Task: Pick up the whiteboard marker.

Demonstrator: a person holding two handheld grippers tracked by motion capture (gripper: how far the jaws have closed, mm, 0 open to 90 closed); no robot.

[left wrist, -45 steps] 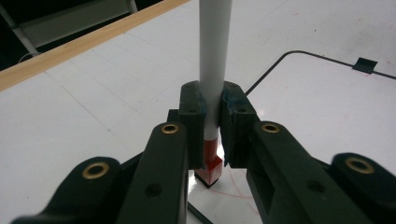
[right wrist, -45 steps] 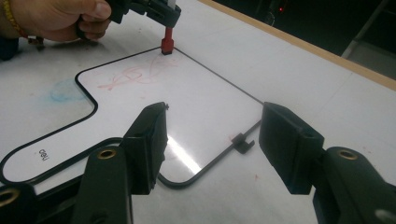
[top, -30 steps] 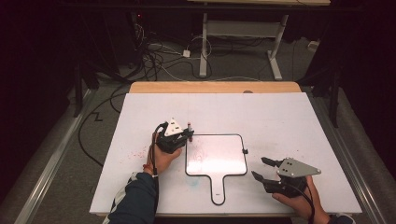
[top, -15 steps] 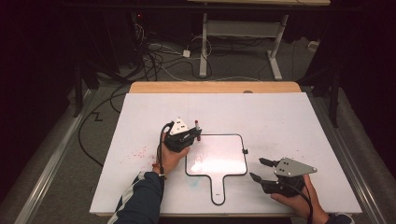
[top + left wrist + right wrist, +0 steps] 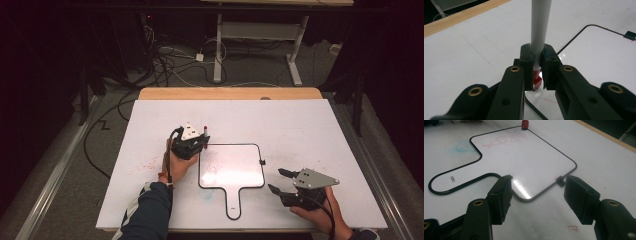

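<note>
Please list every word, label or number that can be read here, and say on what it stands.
"deli": small dark print on the handle of the small whiteboard, seen upside down in the right gripper view.
Red scribbles on the whiteboard: no readable word.
Small red mark on the table: too blurred to read.

A white-barrelled marker [image 5: 539, 27] with a red end is showing between the black jaws of the left gripper [image 5: 537, 72]. Ahead of the right gripper's [image 5: 537, 195] black jaws, a black-rimmed white board [image 5: 524, 157] is showing red scribbles.
</note>
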